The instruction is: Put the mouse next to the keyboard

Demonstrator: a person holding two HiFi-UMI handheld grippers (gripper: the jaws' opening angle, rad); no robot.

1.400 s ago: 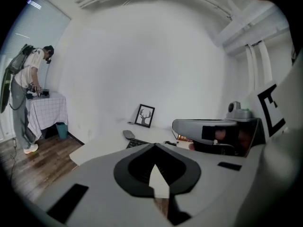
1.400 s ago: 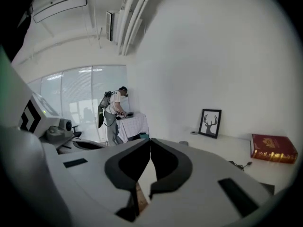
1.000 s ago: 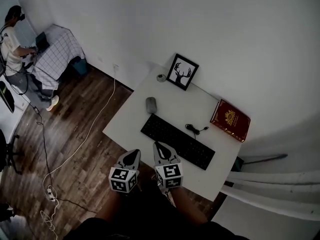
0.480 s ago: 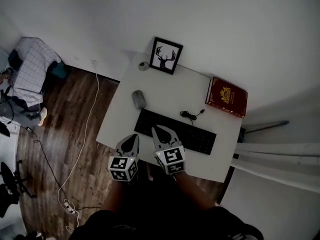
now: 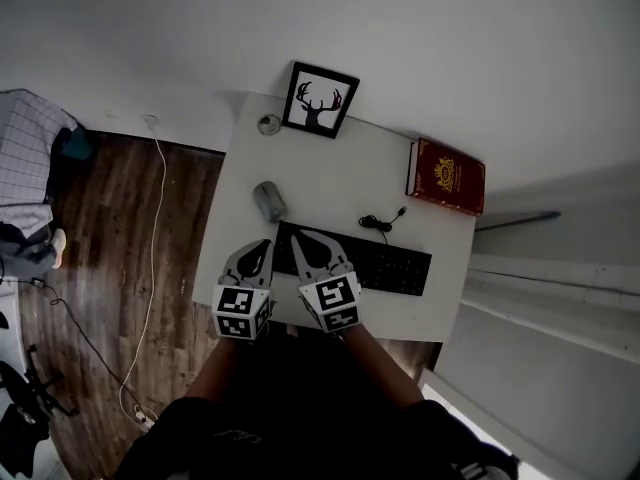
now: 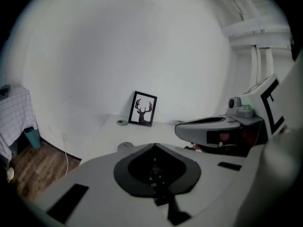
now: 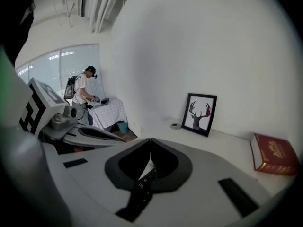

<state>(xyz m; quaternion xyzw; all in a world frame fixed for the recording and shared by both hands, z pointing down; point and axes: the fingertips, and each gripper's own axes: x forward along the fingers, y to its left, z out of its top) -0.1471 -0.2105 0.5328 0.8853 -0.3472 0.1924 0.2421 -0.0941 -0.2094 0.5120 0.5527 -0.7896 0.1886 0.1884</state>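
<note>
L gripper (image 5: 262,246) & R gripper (image 5: 298,238) moved in over table (image 5: 340,183); both jaws shut, empty.
Mouse (image 5: 268,201) just ahead of L, near keyboard (image 5: 390,266) corner; not grabbed yet.

No words or numbers can be read anywhere. The red book (image 5: 446,176) has a gold mark on its cover, but it is too small to read. The keys of the keyboard (image 5: 390,266) are too small and dark to read. The left gripper (image 5: 264,244) and the right gripper (image 5: 297,236) each carry a cube with black and white square patterns, not letters.
</note>
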